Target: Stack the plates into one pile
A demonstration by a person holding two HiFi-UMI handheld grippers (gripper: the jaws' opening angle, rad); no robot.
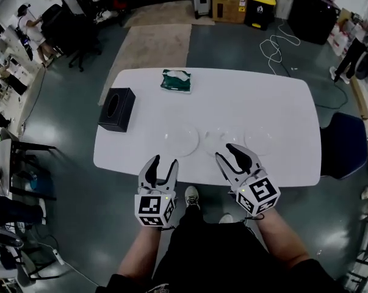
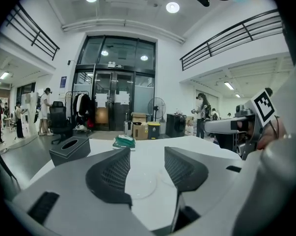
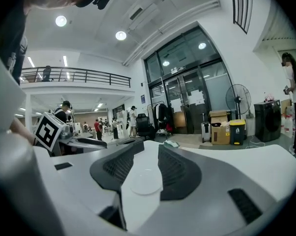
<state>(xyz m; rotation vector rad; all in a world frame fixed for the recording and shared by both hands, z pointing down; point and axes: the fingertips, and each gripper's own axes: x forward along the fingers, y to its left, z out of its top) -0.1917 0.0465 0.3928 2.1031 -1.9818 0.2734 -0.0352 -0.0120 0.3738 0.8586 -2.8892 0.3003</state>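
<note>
While left claw (image 1: pixel 164 161) and right claw (image 1: pixel 226 151) gape empty, three plates (image 1: pixel 182 140) (image 1: pixel 217 138) (image 1: pixel 261 138) lie unstacked.

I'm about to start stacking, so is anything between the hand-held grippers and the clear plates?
Nothing visible. The left hand-held gripper and right hand-held gripper hang open at the table edge, clear plates directly ahead. The tissue box and green packet sit farther back, off the path.
</note>
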